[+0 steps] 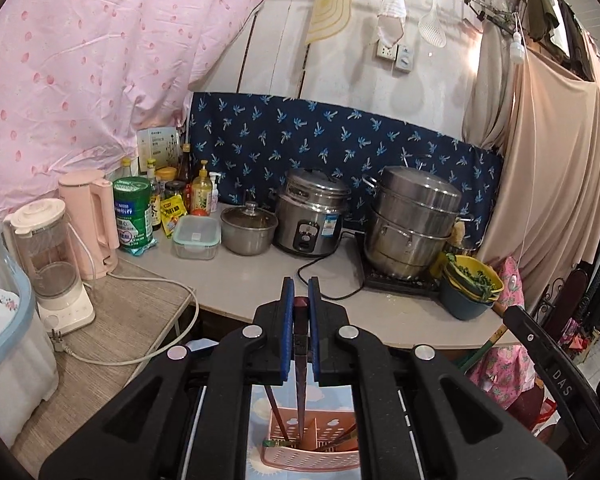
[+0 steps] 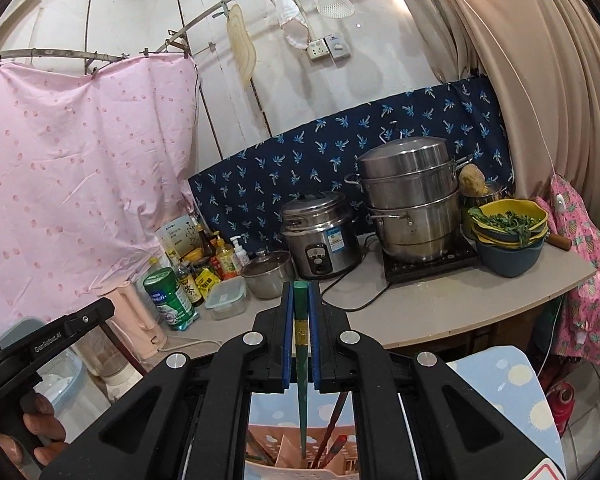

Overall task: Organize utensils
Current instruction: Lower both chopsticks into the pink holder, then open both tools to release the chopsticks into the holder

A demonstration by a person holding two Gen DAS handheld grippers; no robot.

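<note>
Left claw (image 1: 301, 286) closing on dark red chopstick (image 1: 300, 368), blue pads (image 1: 287, 332) pinching its upper end, tip hanging down over pink utensil basket (image 1: 308, 458). Right claw (image 2: 301, 290) gripping green chopstick (image 2: 301, 360) same way, tip pointing into basket (image 2: 296, 468). Both claws pointing slightly downward toward worktop (image 1: 244, 280). Person's hand (image 2: 40, 436) wrapping left claw's handle at right view's lower left. Basket sitting on cloud-print cloth (image 2: 504, 384), holding more chopsticks (image 2: 332, 440) in divided compartments.

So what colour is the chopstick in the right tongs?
Green chopstick with a yellow band, clearest in the right wrist view.
</note>
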